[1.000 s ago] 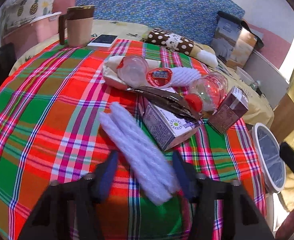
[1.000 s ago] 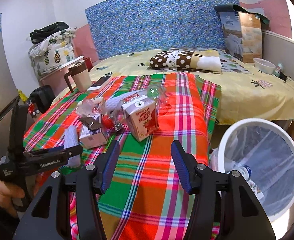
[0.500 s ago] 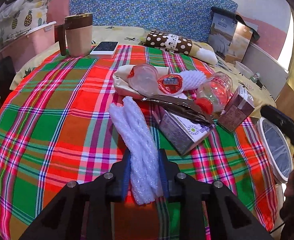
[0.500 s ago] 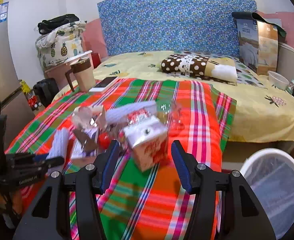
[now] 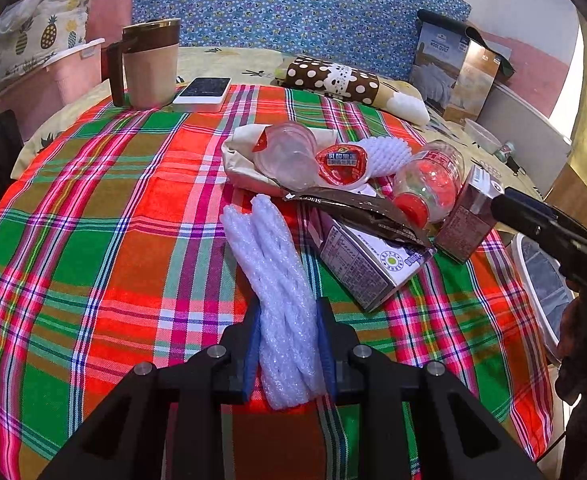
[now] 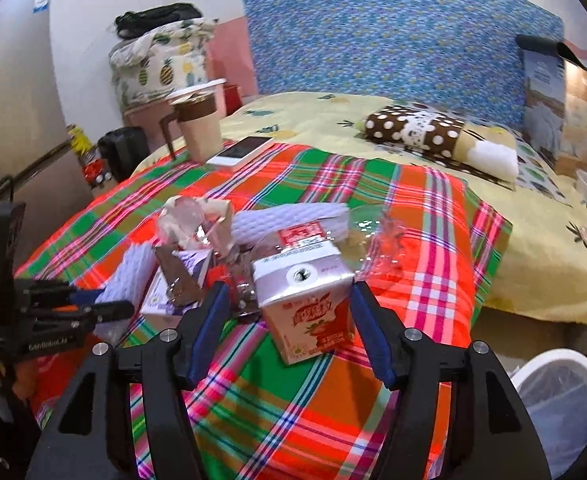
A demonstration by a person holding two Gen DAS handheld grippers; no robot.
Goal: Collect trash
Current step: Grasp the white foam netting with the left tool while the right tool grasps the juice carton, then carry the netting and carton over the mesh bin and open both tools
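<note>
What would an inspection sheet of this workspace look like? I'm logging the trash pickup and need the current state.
Surface: plaid cloth spread over a bed.
Job's things: white foam netting; purple carton lying flat; red juice carton upright; clear cups, jelly cup, dark wrapper piled together; white bin beside the bed.
Clutter: lidded mug and phone at the cloth's far edge.
Grippers: left gripper shut on the foam netting; right gripper opening, its fingers either side of the red juice carton, not pressing it.
Cables: nothing seen.
Surroundings: blue headboard, polka-dot pillow.
</note>
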